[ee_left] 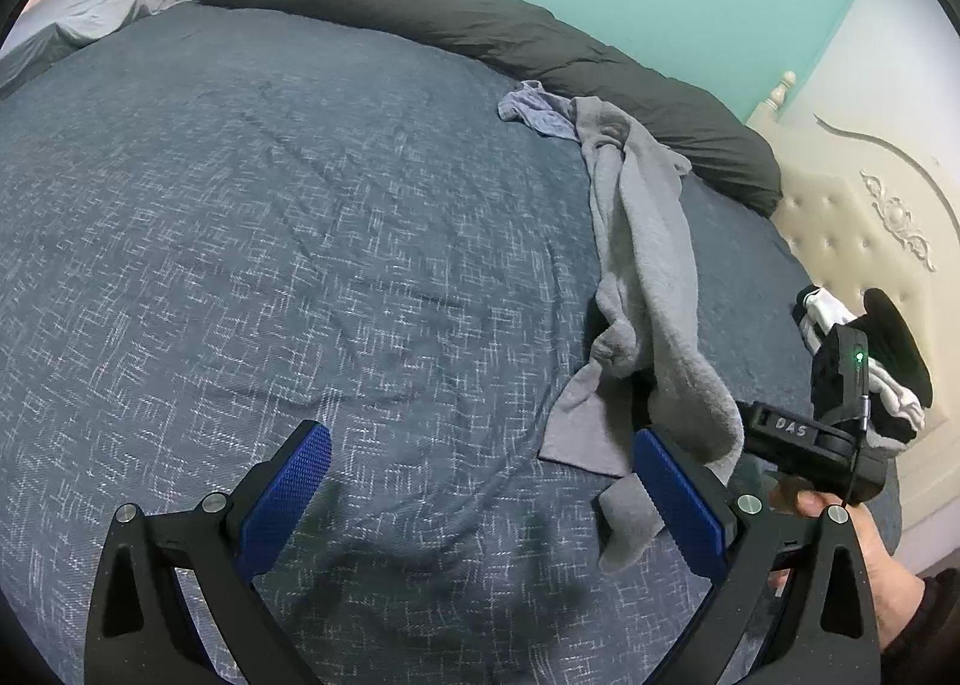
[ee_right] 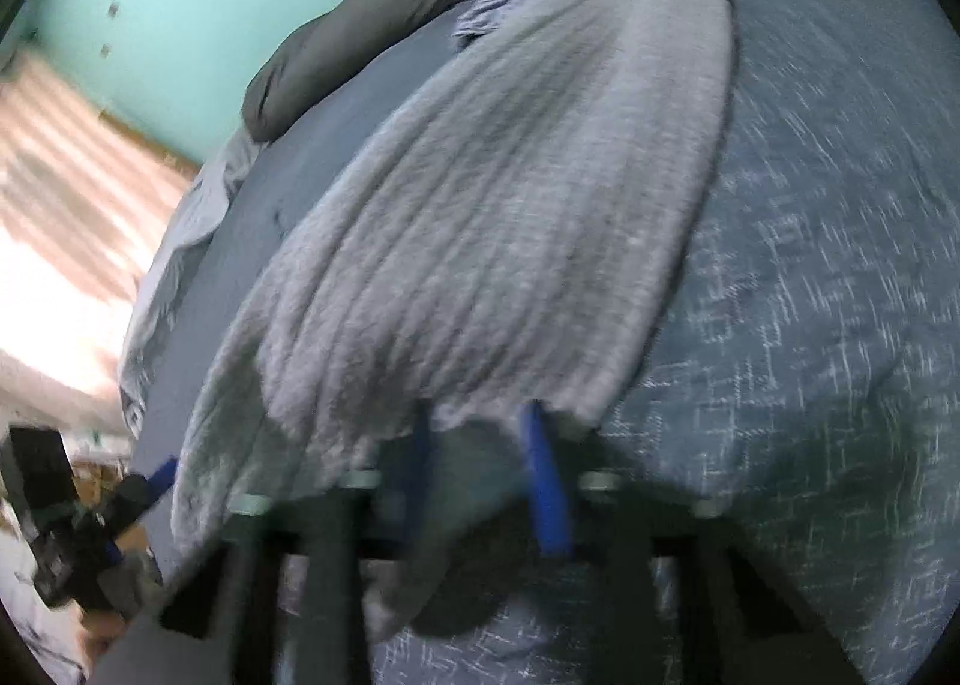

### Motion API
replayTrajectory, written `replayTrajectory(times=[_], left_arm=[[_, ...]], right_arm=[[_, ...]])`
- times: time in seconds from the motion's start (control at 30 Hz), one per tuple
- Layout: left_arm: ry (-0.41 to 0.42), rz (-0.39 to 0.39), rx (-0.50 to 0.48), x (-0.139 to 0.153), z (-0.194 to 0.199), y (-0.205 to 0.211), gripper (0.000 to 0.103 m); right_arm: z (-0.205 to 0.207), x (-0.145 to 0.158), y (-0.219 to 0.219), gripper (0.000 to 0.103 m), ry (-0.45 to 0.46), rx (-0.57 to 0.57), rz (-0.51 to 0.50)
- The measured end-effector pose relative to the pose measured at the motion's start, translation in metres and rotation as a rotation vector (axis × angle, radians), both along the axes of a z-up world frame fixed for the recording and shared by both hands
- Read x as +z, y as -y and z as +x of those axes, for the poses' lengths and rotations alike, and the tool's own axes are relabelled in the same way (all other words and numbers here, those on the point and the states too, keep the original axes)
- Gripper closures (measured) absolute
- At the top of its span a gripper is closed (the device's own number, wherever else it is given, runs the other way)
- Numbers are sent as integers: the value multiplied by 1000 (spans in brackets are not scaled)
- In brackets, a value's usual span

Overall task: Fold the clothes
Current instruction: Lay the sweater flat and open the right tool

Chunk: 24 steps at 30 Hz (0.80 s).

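— Looking along the left gripper (ee_left: 480, 496), what do you see?

— Its two blue-padded fingers (ee_left: 288, 490) stand wide apart with nothing between them, hovering over the blue-grey bedspread (ee_left: 270, 235). The grey towel (ee_left: 642, 265) lies in a long crumpled strip on the right side of the bed, running from near the dark rolled duvet (ee_left: 480, 31) down toward the camera.

— And the towel's near end?

— It is lifted off the bedspread just beside the left gripper's right finger. The right gripper's black body shows behind it, with a hand (ee_left: 864, 559) in a dark sleeve on its handle.

— Does the right wrist view show the grasp?

— Yes, though it is blurred. The right gripper (ee_right: 486, 475) has its blue fingers close together on the towel's edge, and the towel (ee_right: 510, 205) spreads away from them up the bed.

— Anything else by the towel?

— A small lilac-blue garment (ee_left: 534, 109) lies crumpled at its far end, touching it, against the duvet. A black-and-white pile of clothes (ee_left: 870, 361) sits near the cream tufted headboard (ee_left: 840, 229).
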<state>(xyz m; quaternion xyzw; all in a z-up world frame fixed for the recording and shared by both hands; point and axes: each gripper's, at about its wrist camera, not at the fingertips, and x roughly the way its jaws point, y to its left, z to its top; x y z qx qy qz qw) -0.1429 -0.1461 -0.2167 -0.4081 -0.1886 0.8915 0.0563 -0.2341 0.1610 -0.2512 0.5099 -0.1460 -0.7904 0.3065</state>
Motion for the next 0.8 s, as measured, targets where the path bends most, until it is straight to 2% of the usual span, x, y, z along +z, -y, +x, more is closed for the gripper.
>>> replayTrajectory(times=[0.03,0.13,0.3,0.53,0.67,0.73,0.8], left_arm=[[1,1,2,0,0,1,0],[2,6,7,-1,0,2,0],[6,10,3,-3,0,0,0],[6,22,-18,-2,-5,-8,0],[-7,43,-64,0,-11,-21,0],[-21,63,-93,2,-15,-28,0],[-31,71,-111,5,-19,-37,0]], right_arm=[[2,3,3,97,-14,15,8],[6,12,8,102,-45,47,2],[13,20,12,102,-64,80,9],[23,19,-29,99,-88,-23,23],[33,22,-57,93,-125,-64,15],[38,23,-70,81,-144,-85,11],[42,23,-81,78,-153,-114,-18]])
